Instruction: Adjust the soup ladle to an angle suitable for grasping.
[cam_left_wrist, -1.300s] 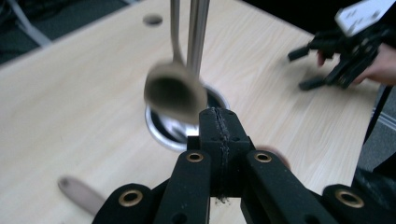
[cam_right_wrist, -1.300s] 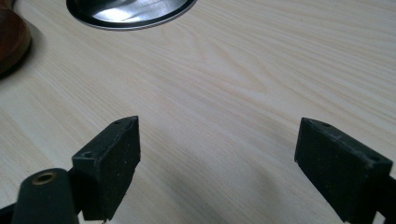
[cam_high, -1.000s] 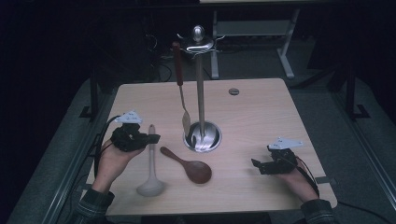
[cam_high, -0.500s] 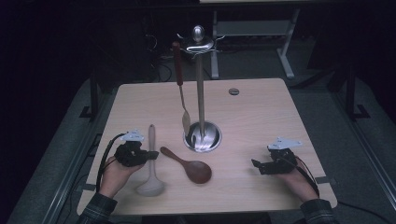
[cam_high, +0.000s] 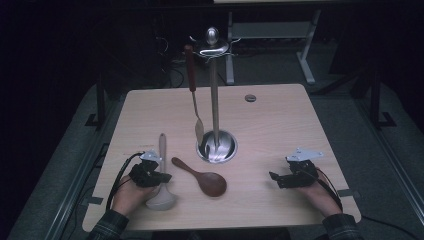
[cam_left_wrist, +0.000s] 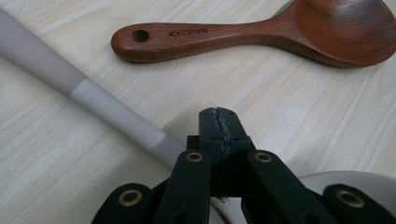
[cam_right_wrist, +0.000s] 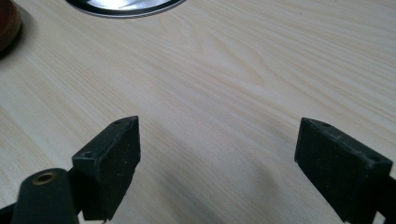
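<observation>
Dark room, light wood table (cam_high: 280, 120). The left gripper (cam_high: 162, 176) sits closed and empty just over the white ladle (cam_high: 161, 192), which lies flat beside the brown spoon (cam_high: 202, 178); the right gripper (cam_high: 273, 176) rests open, well apart

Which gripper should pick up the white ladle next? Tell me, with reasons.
Left, probably. The left gripper sits right over the white ladle, jaws shut and empty beside its handle, so it must open first. The right gripper rests open at the table's far side, beyond the wooden spoon.
</observation>
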